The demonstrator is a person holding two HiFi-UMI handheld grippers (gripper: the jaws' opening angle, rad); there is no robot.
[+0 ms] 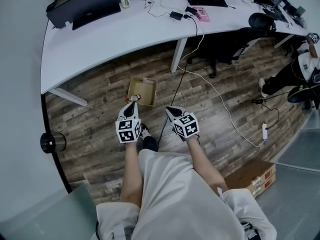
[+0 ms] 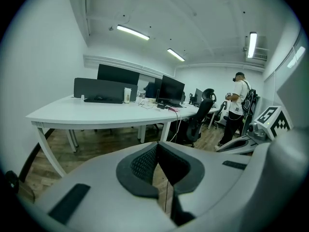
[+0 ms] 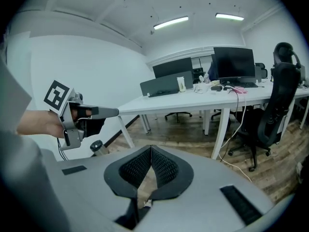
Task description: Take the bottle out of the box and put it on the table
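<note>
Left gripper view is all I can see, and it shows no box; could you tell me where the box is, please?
Observer: The open cardboard box sits on the floor just ahead of the left gripper, short of the white table.
Operator: Thank you. Is the bottle in it?
Observer: What looks like the bottle, red-capped, shows at the box's near edge; it is too small to be sure.
Operator: And how do the right gripper's jaws stand?
Observer: The right gripper has its jaws together, with nothing between them.
</note>
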